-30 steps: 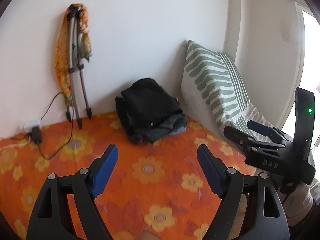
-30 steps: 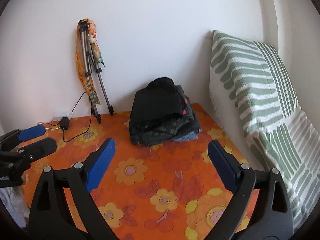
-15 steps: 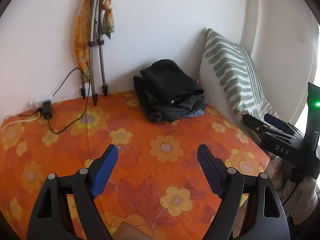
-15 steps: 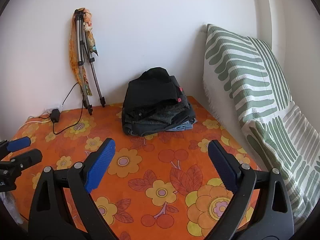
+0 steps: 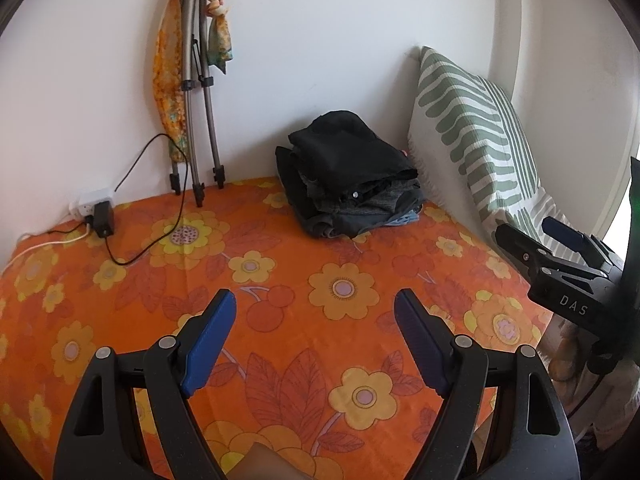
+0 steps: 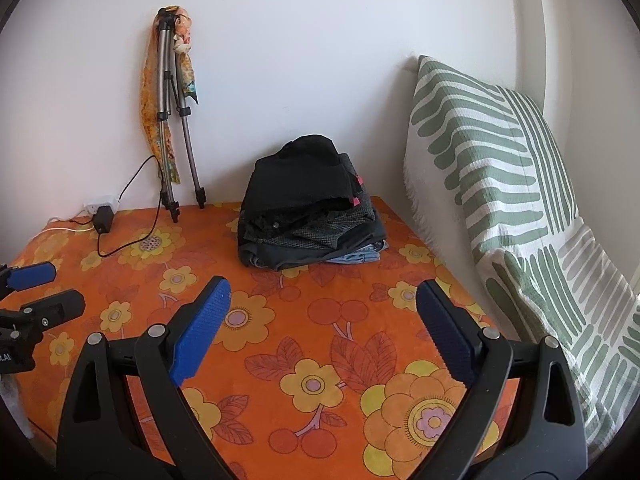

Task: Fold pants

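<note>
A stack of folded dark pants [image 5: 348, 176] [image 6: 308, 208], with a bit of blue denim at its bottom, lies at the back of the bed against the wall. My left gripper [image 5: 314, 296] hovers open over the orange flowered sheet [image 5: 280, 280], well short of the stack, with nothing between its blue pads. My right gripper [image 6: 323, 284] is open and empty too, over the sheet [image 6: 340, 340] in front of the stack. Each gripper shows at the edge of the other's view: the right one [image 5: 524, 228] and the left one [image 6: 64, 286].
A green-and-white striped pillow [image 5: 472, 132] [image 6: 500, 160] leans on the wall right of the stack. A folded tripod with an orange scarf [image 5: 196, 120] [image 6: 172, 120] stands at the back left. A power strip with a black adapter and cable [image 5: 100, 210] [image 6: 102, 210] lies beside it.
Both grippers have sunk and tipped downward, so more of the sheet shows and the stack sits higher in both views. Their jaws have stayed equally wide.
</note>
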The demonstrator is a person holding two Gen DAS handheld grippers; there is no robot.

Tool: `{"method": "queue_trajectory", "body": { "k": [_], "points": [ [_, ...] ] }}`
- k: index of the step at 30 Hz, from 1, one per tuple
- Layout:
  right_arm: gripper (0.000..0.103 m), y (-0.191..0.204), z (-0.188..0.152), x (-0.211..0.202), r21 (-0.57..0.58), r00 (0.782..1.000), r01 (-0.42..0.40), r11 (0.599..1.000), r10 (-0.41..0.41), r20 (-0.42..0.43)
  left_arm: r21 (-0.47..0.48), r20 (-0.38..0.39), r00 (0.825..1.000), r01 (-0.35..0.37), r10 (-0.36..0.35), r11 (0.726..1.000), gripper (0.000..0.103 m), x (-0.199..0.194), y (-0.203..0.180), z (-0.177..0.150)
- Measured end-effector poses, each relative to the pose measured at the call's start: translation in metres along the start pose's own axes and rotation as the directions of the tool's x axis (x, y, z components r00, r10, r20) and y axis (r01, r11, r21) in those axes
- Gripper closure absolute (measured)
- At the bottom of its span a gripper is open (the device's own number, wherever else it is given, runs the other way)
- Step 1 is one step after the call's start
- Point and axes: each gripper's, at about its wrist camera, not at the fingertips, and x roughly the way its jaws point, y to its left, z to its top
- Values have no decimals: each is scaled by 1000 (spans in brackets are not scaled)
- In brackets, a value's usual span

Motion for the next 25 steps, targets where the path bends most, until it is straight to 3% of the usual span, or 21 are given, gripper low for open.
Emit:
{"method": "queue_trajectory", "body": {
  "k": [25],
  "points": [
    [7,-1,-1,-3,2,1000,1,1000,-1,2,30,17,1000,-25,24,999,22,-5,-6,-3]
  ]
}}
